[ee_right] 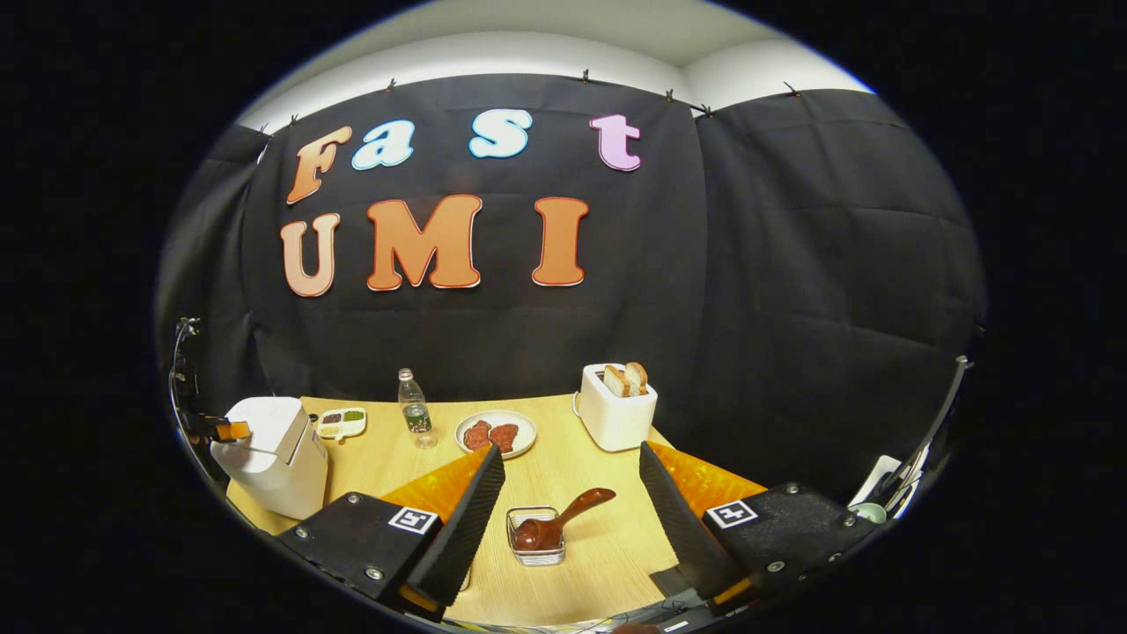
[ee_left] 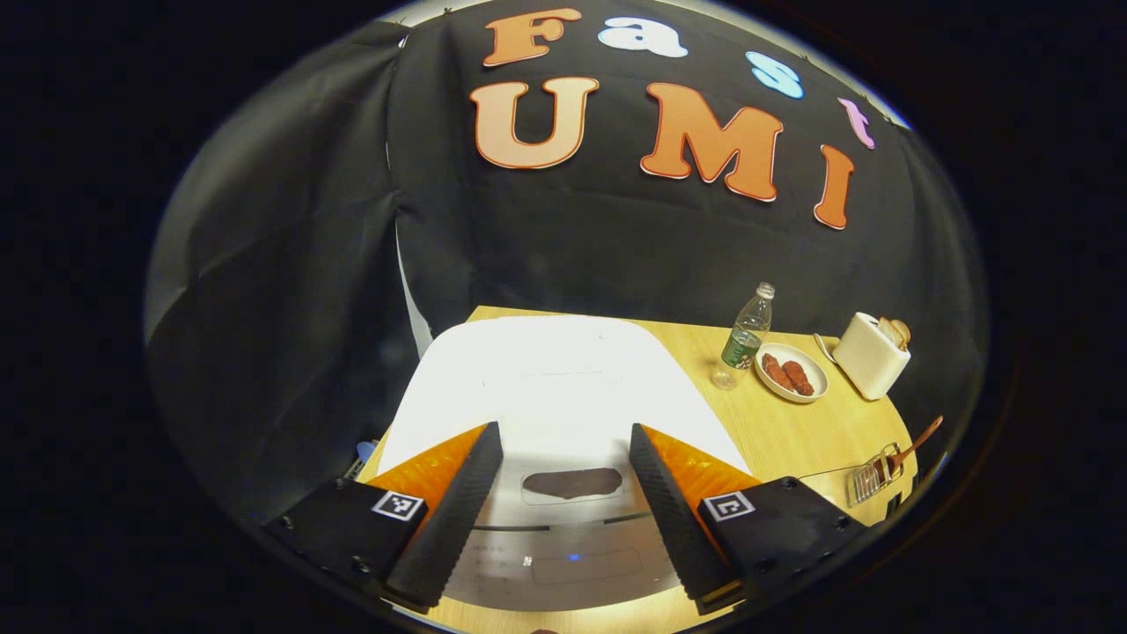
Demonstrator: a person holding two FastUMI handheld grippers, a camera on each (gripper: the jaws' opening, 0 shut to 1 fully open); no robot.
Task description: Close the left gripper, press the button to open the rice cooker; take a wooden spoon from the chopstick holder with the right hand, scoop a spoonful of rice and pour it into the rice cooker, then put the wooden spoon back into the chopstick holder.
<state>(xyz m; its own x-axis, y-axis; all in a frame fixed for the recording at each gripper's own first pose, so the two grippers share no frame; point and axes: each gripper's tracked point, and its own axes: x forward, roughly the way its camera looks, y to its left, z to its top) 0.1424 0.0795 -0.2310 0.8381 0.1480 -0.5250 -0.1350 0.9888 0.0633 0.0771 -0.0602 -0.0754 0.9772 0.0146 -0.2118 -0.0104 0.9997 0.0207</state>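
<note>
light wooden table (ee_right: 607,546) across the lower half of the right gripper view, same tabletop (ee_left: 792,431) lower right in the left gripper view. big white rounded rice cooker (ee_left: 546,387) dead centre and low in the left gripper view, lid down, dark oval button (ee_left: 572,482) on its front lip, between the fingers. same rice cooker (ee_right: 273,458) sitting lower left in the right gripper view, near the table's edge. left gripper (ee_left: 566,506) at the bottom of its own view, jaws spread wide over the cooker's front, one to each side of the button, nothing pinched. far end of that gripper (ee_right: 224,431) also poking in beside the cooker at the left of the right gripper view. right gripper (ee_right: 572,515) at the bottom of its own view, jaws likewise spread apart, empty, hanging above the table. white toaster (ee_right: 616,414) with bread slices up top, centre of the right gripper view, upper right of the table in the left one (ee_left: 870,357). white round plate with reddish-brown pieces (ee_right: 496,433) left of the toaster, also seen (ee_left: 791,373). clear plastic bottle (ee_right: 414,412) just left of the plate, also seen (ee_left: 747,339). small wire chopstick holder (ee_right: 537,537) low centre, between the right gripper's fingers, brown wooden spoon (ee_right: 559,521) lying in it, handle slanting up to the right. holder (ee_left: 872,475) and spoon (ee_left: 911,445) at the far right edge of the left gripper view. little white tray with dark fillings (ee_right: 342,423) behind the cooker.
</note>
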